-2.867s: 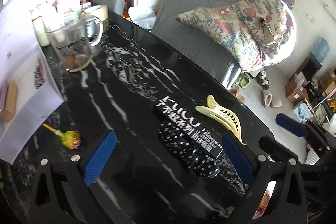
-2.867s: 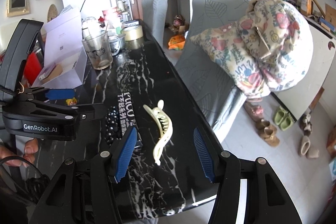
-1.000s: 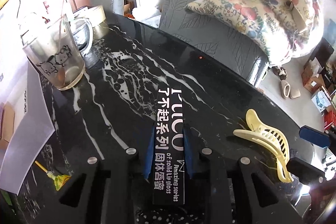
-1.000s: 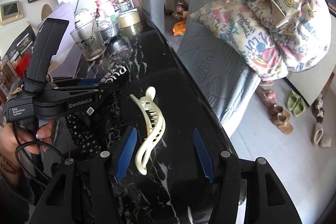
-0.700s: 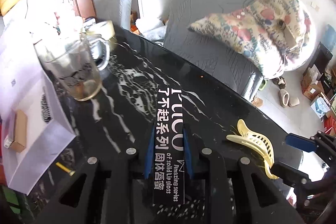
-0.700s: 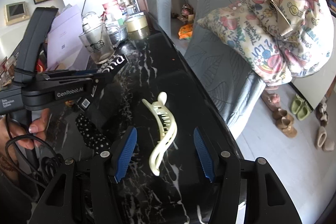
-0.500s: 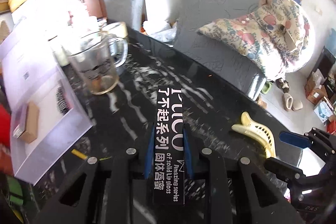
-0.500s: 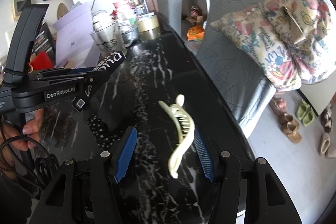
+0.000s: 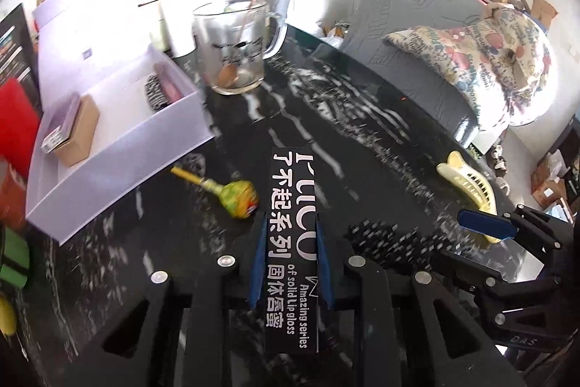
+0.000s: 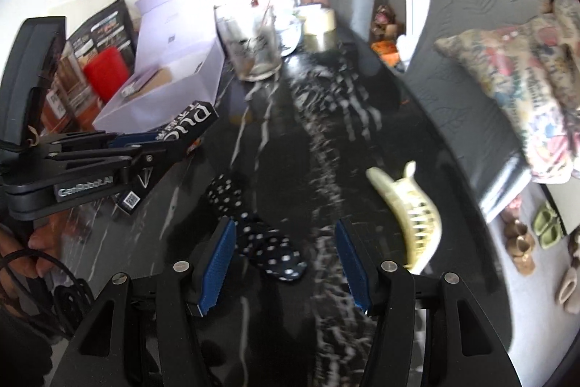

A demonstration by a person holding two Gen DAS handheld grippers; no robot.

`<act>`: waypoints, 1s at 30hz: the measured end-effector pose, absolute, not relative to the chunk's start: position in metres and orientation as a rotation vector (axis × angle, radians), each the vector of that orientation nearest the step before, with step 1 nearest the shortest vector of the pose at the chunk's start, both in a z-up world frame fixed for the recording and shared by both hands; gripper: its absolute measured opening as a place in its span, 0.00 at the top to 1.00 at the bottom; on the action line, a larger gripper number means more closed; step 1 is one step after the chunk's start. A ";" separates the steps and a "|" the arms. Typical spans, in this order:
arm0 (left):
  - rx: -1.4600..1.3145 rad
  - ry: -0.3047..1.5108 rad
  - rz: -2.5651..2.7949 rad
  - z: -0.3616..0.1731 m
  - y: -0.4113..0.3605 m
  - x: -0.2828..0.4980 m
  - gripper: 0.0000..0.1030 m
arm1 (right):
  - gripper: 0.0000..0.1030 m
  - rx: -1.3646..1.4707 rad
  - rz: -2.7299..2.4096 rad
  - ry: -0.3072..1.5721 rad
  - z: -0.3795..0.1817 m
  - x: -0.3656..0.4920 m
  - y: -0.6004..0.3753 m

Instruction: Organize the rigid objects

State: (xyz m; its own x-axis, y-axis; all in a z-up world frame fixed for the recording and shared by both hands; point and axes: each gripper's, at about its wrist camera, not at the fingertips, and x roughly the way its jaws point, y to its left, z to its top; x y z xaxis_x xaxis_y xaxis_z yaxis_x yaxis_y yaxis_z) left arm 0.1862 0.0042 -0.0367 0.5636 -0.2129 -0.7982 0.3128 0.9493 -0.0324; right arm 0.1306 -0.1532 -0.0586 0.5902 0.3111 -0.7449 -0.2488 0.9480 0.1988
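My left gripper (image 9: 290, 236) is shut on a long black lip-gloss box (image 9: 291, 194) with white lettering, held above the black marble table (image 9: 362, 133). The right wrist view shows that box (image 10: 188, 124) near the open white box (image 10: 174, 93). My right gripper (image 10: 284, 263) stands open. A black polka-dot hair piece (image 10: 253, 234) lies on the table between and just ahead of its fingers, untouched. The cream hair claw (image 10: 409, 209) lies outside its right finger. A wrapped lollipop (image 9: 235, 198) lies by the white box (image 9: 119, 147).
A glass mug (image 9: 235, 49) stands behind the white box, which holds a small brown carton (image 9: 76, 129). A tape roll (image 10: 319, 20) sits at the table's far end. Grey chairs and a patterned cushion (image 9: 489, 53) line the right edge.
My left gripper shut on the lip-gloss box and carried it left, nearer the white box. My right gripper swung left: the hair claw is now outside its fingers and the polka-dot piece between them.
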 end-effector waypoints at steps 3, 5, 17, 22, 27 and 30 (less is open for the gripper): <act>0.104 0.931 -0.299 -0.040 0.013 0.182 0.76 | 0.45 0.049 0.334 0.899 -0.065 0.135 -0.144; 0.105 0.931 -0.286 -0.042 0.018 0.180 0.76 | 0.45 0.039 0.335 0.902 -0.067 0.136 -0.141; 0.072 0.941 -0.242 -0.050 0.048 0.168 0.76 | 0.81 -0.052 0.322 0.881 -0.071 0.137 -0.115; 0.047 0.952 -0.244 -0.052 0.057 0.165 0.76 | 0.84 -0.004 0.316 0.863 -0.066 0.135 -0.118; 0.034 0.944 -0.235 -0.049 0.066 0.159 0.76 | 0.84 -0.008 0.329 0.842 -0.056 0.130 -0.110; 0.028 0.939 -0.223 -0.046 0.073 0.155 0.76 | 0.84 -0.017 0.347 0.836 -0.052 0.129 -0.101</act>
